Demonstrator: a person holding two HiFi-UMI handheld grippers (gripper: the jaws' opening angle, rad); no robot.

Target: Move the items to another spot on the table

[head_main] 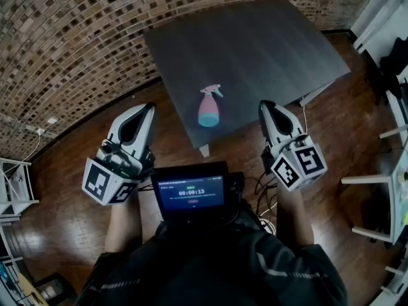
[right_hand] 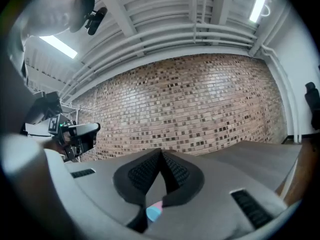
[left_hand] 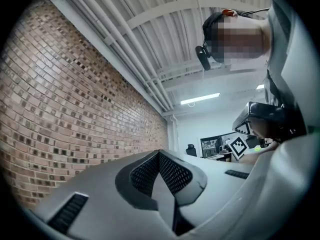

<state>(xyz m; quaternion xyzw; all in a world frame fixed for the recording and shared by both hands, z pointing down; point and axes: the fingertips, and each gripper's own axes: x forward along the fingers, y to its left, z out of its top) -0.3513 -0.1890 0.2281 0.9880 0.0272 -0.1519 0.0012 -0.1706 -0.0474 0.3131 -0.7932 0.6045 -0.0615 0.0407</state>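
- Two grippers are held out ahead of the person. The left gripper (head_main: pixel 149 108) is over the wooden floor (head_main: pixel 57 196), beside the left edge of the table (head_main: pixel 268 43). The right gripper (head_main: pixel 264 105) has its tip at the table's near edge
- The spray bottle (head_main: pixel 210 106), pink at the trigger end and blue at the base, is on the table close to its front corner. From the head view it sits between the two grippers and apart from both. Whether it stands or lies flat is hard to judge from above
- Left gripper: its own view shows the two jaws pressed together at the tips, with nothing between them
- Right gripper: its jaws are likewise closed on each other and empty (a sliver of blue and pink shows through the slot beneath them, but that is the bottle farther off, not something gripped)
- The table top is a matt charcoal slab set at an angle to the person, with a white leg (head_main: pixel 204 150) under the near corner
- A brick wall (head_main: pixel 70 30) curves round behind and to the left of the table. The floor is dark reddish planks, and white racks (head_main: pixel 382 139) stand along the right side
- Cables (head_main: pixel 262 190) trail on the floor by the person's right arm, and a small lit screen (head_main: pixel 191 192) sits at the chest
- Overhead, the gripper views show a white ribbed ceiling (right_hand: pixel 200 14) with pipes and light strips (right_hand: pixel 261 1)
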